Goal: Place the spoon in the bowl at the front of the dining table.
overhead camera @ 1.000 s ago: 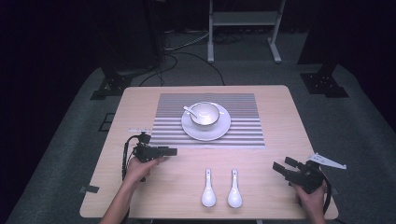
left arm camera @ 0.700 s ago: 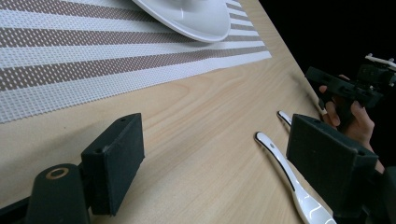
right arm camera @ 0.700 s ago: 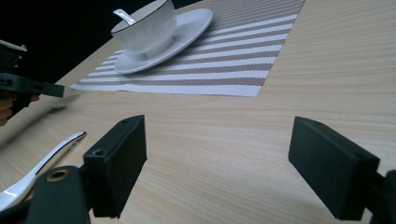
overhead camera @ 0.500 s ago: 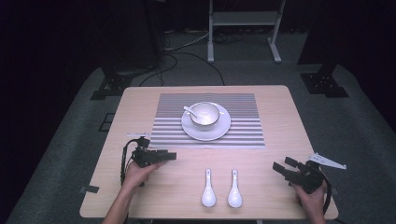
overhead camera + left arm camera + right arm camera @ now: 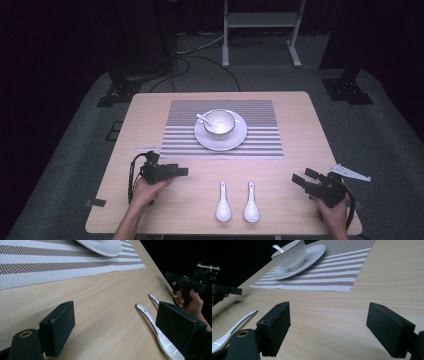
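Table (image 5: pixel 300 150): light wood, carrying everything, with the person's forearms coming in from its near edge.
Placemat (image 5: pixel 260 145): striped, at the far middle, laid under the crockery as a place setting.
Saucer (image 5: pixel 237 137): white, centred on the placemat, catching the cup.
Cup (image 5: pixel 220 122): on the saucer, a small spoon (image 5: pixel 202 119) leaning inside.
Left gripper (image 5: pixel 181 171): low over the wood, jaws spread and empty, turned toward the near spoons, probably lining up a pick.
Right gripper (image 5: pixel 305 177): near the right edge, jaws apart, holding nothing, seemingly waiting.
Two white spoons (image 5: pixel 223 210) (image 5: pixel 251 209): side by side, bowls toward the person, between both grippers and apart from each, within easy reach.
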The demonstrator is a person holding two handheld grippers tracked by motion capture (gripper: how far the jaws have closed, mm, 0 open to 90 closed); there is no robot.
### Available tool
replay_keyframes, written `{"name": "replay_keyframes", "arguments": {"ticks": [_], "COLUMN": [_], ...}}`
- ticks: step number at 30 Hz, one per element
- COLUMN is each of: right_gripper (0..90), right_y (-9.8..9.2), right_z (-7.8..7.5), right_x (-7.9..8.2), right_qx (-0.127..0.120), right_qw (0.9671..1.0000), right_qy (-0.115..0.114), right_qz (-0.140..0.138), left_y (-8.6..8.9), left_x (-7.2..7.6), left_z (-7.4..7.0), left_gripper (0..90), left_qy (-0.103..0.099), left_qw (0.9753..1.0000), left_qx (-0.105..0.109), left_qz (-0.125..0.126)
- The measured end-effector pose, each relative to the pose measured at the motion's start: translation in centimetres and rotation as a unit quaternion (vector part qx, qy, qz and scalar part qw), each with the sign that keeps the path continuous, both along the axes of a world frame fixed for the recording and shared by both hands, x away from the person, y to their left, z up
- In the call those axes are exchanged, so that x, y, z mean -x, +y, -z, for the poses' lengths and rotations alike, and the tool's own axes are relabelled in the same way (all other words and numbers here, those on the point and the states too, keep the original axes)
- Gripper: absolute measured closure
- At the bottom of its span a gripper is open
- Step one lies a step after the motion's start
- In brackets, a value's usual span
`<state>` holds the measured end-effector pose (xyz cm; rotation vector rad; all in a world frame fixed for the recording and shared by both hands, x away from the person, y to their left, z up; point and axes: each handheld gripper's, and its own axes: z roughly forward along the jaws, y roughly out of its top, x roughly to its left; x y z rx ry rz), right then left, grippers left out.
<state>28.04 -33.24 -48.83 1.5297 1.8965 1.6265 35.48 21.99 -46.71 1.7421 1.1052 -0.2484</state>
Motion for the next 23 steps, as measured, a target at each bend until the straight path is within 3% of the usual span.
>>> {"name": "replay_keyframes", "arguments": {"ticks": [3,6,9,17,23], "right_gripper": [18.3,18.3,18.3,18.3,18.3], "right_y": [0.0,0.0,0.0,0.1,0.1], "right_z": [0.0,0.0,0.0,0.0,0.0], "right_x": [0.0,0.0,0.0,0.0,0.0], "right_qx": [0.000,0.000,0.000,0.002,0.002], "right_qw": [1.0000,1.0000,1.0000,1.0000,1.0000], "right_qy": [0.000,0.001,0.000,-0.001,-0.001], "right_qz": [0.000,-0.001,-0.001,-0.003,-0.007], "left_y": [-0.1,-0.1,0.0,0.2,0.6], "left_x": [0.4,1.0,1.7,3.3,3.8], "left_z": [0.0,0.1,0.2,0.0,0.3], "left_gripper": [10.8,10.7,10.2,8.9,8.9], "left_qy": [-0.001,-0.008,-0.018,-0.045,-0.046], "left_qw": [1.0000,0.9997,0.9994,0.9984,0.9981], "left_qx": [0.002,0.021,0.026,0.020,0.020], "left_qz": [-0.002,-0.010,-0.015,-0.026,-0.035]}}
